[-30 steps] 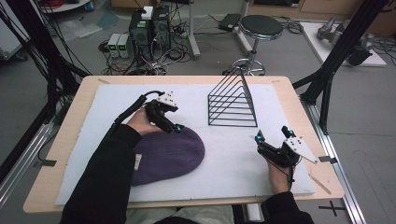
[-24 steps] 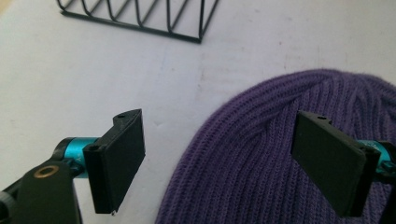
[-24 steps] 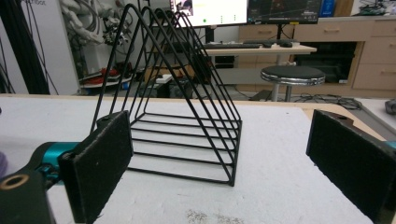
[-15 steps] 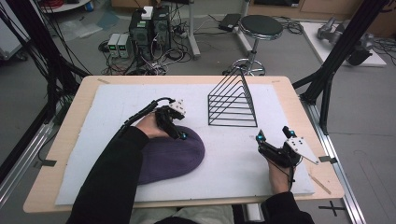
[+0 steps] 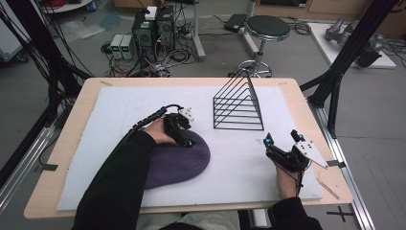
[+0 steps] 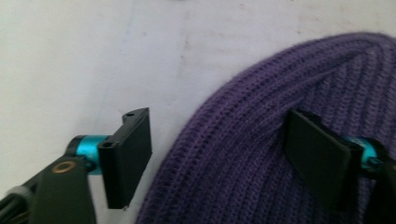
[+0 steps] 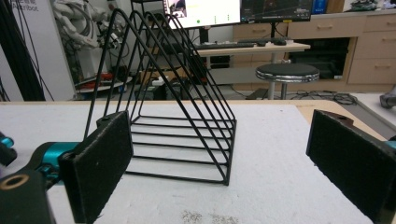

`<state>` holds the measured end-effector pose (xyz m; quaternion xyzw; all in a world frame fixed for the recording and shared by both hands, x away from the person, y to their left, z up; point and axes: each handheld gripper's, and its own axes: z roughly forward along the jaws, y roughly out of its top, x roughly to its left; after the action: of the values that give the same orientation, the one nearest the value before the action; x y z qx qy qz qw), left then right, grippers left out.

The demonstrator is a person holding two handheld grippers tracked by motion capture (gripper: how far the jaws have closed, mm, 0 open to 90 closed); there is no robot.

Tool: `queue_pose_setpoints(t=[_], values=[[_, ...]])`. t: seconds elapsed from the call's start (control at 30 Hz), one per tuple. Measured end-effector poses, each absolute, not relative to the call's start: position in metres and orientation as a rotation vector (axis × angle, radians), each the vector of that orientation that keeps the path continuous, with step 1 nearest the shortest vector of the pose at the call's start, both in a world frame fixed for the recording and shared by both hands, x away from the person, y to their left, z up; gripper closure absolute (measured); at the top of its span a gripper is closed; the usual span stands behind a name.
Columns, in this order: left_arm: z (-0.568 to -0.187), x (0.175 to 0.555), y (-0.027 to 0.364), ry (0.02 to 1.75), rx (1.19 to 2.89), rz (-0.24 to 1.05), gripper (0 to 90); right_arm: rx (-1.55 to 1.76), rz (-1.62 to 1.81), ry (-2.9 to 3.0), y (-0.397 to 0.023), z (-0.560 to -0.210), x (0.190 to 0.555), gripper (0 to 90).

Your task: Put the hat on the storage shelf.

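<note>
Purple knitted hat (image 5: 178, 162) lying flat on the white mat (image 5: 119, 110) of the bench (image 5: 76, 103), at near left, partly under the dark sleeve (image 5: 117, 191) entering from the near edge. Left gripper (image 5: 184, 139) lowered onto the far right rim of the hat, tilted downward. In the left gripper view, jaws spread and just now closing: one pad (image 6: 128, 156) over bare mat just beside the hat's curved edge, the other pad (image 6: 317, 156) resting against the ribbed knit (image 6: 243, 158); hat edge between the two pads, not yet pinched. Whether the mat-side pad touches the knit: cannot tell.

Right gripper (image 5: 281, 143) at near right, well apart from the hat, resting low over the mat in the person's hand (image 5: 287, 179), grey three-cornered plate (image 5: 311, 154) on its right side. In the right gripper view, jaws spread wide with nothing between them, pads (image 7: 98, 163) pointing toward the far side.

Black wire rack (image 5: 238, 106) of triangular dividers standing upright on the mat, far of centre, between the two grippers and apart from both; same rack (image 7: 173, 107) straight ahead of the right jaws. Round black stool (image 5: 267, 28) on the floor beyond the bench's far edge.
</note>
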<state>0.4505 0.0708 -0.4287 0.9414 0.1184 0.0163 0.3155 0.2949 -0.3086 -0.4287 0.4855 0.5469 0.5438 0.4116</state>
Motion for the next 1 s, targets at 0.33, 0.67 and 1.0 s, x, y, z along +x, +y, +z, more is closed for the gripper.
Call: queue_pose_setpoints(t=[0.33, 0.67, 1.0], values=[[-0.426, 0.444, 0.07, 0.27, 2.479, -0.019, 54.5, 1.246, 1.365, 1.368, -0.309, -0.429, 0.295, 6.4], [-0.424, 0.447, 0.069, 0.312, 2.495, -0.113, 78.6, 1.252, 1.362, 1.373, -0.31, -0.429, 0.294, 6.4], [-0.421, 0.441, 0.064, 0.399, 2.519, -0.029, 77.3, 1.255, 1.368, 1.377, -0.31, -0.429, 0.295, 6.4]])
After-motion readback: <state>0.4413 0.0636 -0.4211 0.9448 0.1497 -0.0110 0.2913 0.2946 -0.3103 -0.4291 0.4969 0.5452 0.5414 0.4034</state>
